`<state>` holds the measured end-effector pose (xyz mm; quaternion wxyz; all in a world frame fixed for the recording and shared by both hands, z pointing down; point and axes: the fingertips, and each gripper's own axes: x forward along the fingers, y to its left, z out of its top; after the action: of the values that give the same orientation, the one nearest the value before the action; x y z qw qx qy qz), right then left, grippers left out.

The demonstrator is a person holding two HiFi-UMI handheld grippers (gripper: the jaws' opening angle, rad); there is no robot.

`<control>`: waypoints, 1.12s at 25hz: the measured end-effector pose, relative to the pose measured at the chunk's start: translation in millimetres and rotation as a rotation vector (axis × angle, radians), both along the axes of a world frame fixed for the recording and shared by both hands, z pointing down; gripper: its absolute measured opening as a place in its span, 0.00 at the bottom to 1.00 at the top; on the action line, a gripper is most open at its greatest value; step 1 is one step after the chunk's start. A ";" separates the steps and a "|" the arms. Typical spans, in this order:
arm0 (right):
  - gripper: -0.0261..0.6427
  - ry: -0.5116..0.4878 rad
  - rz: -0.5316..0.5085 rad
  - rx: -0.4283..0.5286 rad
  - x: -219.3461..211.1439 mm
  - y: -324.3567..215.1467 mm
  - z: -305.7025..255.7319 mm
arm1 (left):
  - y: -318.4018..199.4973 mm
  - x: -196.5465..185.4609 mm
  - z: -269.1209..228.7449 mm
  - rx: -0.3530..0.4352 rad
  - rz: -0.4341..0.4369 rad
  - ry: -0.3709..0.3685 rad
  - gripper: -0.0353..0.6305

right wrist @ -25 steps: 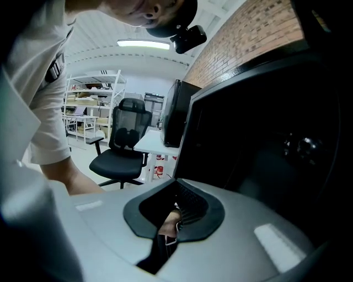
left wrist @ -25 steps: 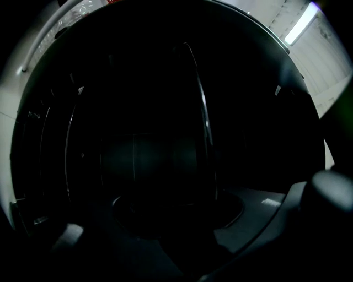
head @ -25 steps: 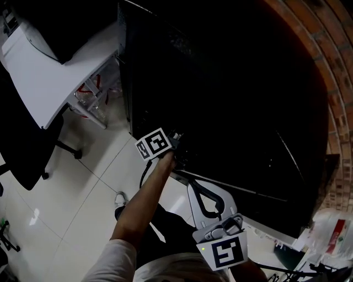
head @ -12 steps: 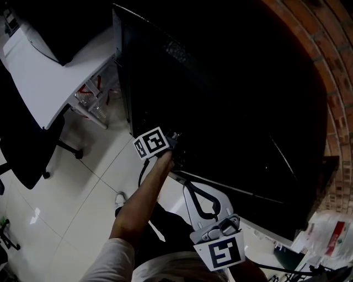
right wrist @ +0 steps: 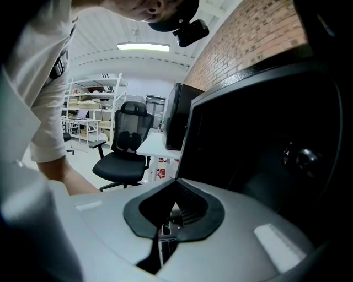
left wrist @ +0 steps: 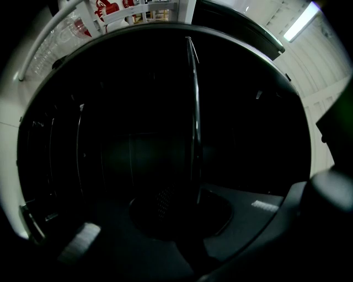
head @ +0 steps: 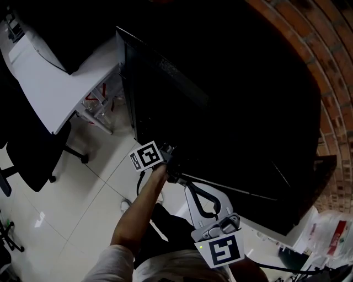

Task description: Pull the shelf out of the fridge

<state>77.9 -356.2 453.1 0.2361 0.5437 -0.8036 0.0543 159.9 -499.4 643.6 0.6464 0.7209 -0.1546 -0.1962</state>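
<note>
Though the left gripper view is very dark, the shelf reads as a thin pale edge inside the black fridge, running straight into the left gripper. Its jaws have just been closing and sit pinched together on that edge, nothing else between them. Head view puts that gripper at the fridge's open front, bare forearm behind it. Just outside the front, the right gripper hangs with jaws together, empty. Writing: red labels on the rack beyond the fridge, too small to read; red print on a plastic bag, unreadable; marker cubes carry black-and-white squares only. Edges and room: brick wall close along the fridge's far side, white desk corner near the other side, office chair well apart, open tile floor before the fridge.
</note>
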 end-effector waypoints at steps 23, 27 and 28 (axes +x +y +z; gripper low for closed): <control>0.05 -0.006 0.172 0.101 -32.8 55.1 -55.3 | 92.3 -144.2 -72.7 -0.008 -0.015 0.024 0.06; 0.05 -0.028 0.207 0.115 -39.7 68.1 -66.1 | 108.9 -168.9 -100.5 0.015 -0.031 0.034 0.06; 0.05 -0.033 0.211 0.117 -41.8 71.0 -68.9 | 112.6 -174.6 -109.4 0.026 -0.035 0.038 0.06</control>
<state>36.1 -285.1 384.2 0.1835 0.6370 -0.7476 0.0409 -14.7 -386.8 534.2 0.6364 0.7225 -0.1524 -0.2231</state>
